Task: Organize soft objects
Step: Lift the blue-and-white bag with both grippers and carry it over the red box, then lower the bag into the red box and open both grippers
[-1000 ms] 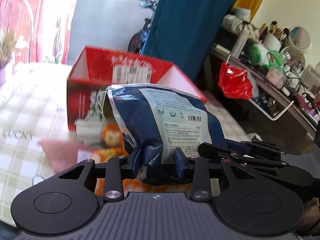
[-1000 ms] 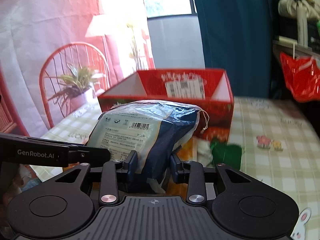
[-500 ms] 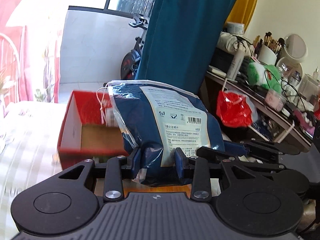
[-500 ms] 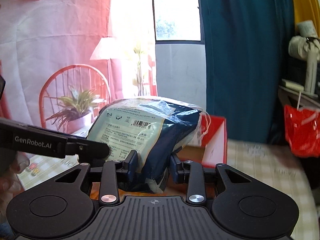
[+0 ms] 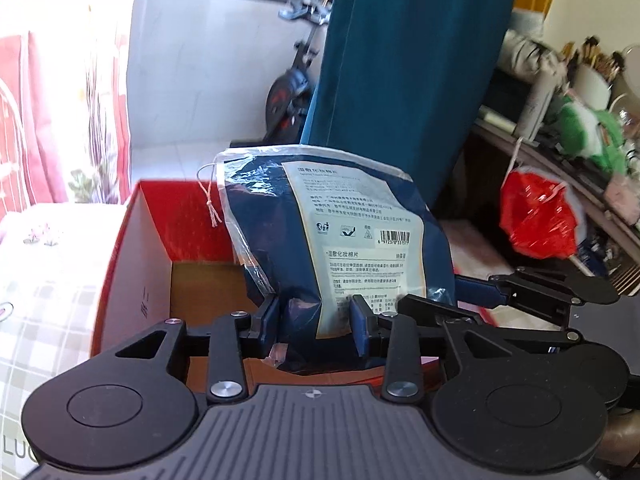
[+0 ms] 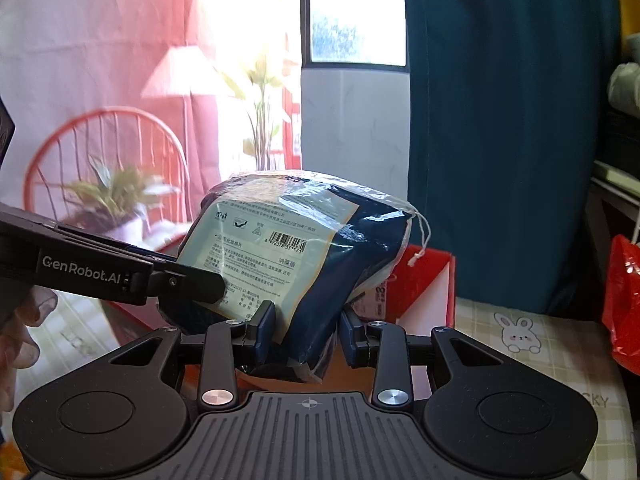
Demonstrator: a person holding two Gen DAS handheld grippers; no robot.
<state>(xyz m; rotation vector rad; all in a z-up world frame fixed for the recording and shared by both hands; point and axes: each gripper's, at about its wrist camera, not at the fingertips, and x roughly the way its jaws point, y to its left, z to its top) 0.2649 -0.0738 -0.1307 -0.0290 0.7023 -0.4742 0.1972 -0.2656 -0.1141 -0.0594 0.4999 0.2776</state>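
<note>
A soft dark-blue plastic bag of cotton pads (image 5: 340,240) with a pale printed label and a white drawstring is held between both grippers. My left gripper (image 5: 316,324) is shut on its lower end. My right gripper (image 6: 308,336) is shut on the same bag (image 6: 304,252) from the other side. The bag hangs over the open red cardboard box (image 5: 160,240), whose brown floor shows below it. The box's far corner shows in the right wrist view (image 6: 428,280). The other gripper's black arm shows in each view.
The box stands on a table with a checked cloth (image 6: 520,340). A red plastic bag (image 5: 536,216) hangs off a cluttered shelf at the right. A teal curtain (image 5: 400,80) hangs behind. A red wire chair and a potted plant (image 6: 116,196) stand at the left.
Both grippers have lifted the bag and carried it forward from in front of the box to above its open top. The items on the table in front of the box have dropped out of view.
</note>
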